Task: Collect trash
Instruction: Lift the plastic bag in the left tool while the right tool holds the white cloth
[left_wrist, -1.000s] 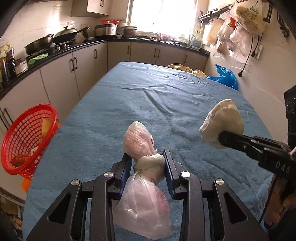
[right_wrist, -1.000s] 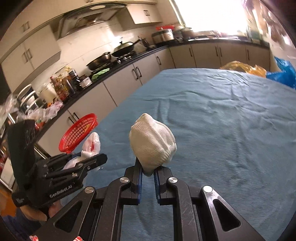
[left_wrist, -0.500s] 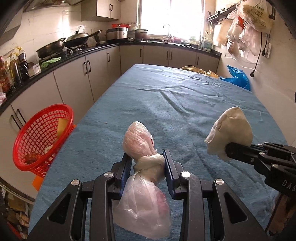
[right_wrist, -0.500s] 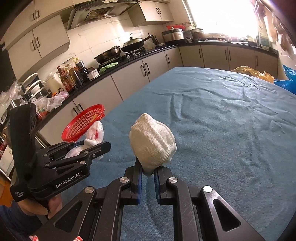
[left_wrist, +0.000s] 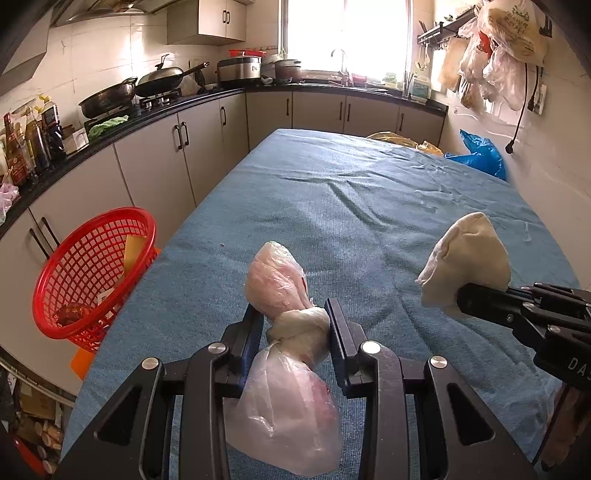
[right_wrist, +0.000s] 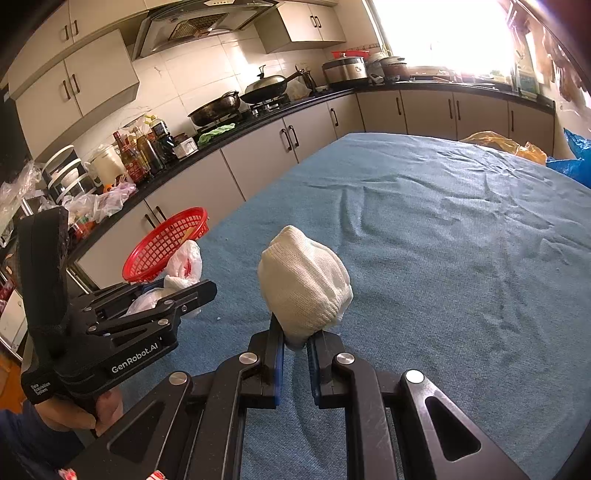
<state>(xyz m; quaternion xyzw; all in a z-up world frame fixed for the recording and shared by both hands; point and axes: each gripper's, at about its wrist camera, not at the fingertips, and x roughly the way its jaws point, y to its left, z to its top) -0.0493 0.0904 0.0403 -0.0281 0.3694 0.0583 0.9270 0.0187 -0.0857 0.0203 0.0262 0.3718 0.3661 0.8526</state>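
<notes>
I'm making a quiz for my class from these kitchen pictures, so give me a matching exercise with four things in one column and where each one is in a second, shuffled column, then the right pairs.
Things
1. knotted plastic bag
2. white cloth bundle
3. red basket
4. blue bag

Places
A. beyond the far right corner of the table, by the wall
B. pinched in the right gripper
C. beside the table's left edge, below its top
D. pinched at its knot in the left gripper

Pairs: 1-D, 2-B, 3-C, 4-A
</notes>
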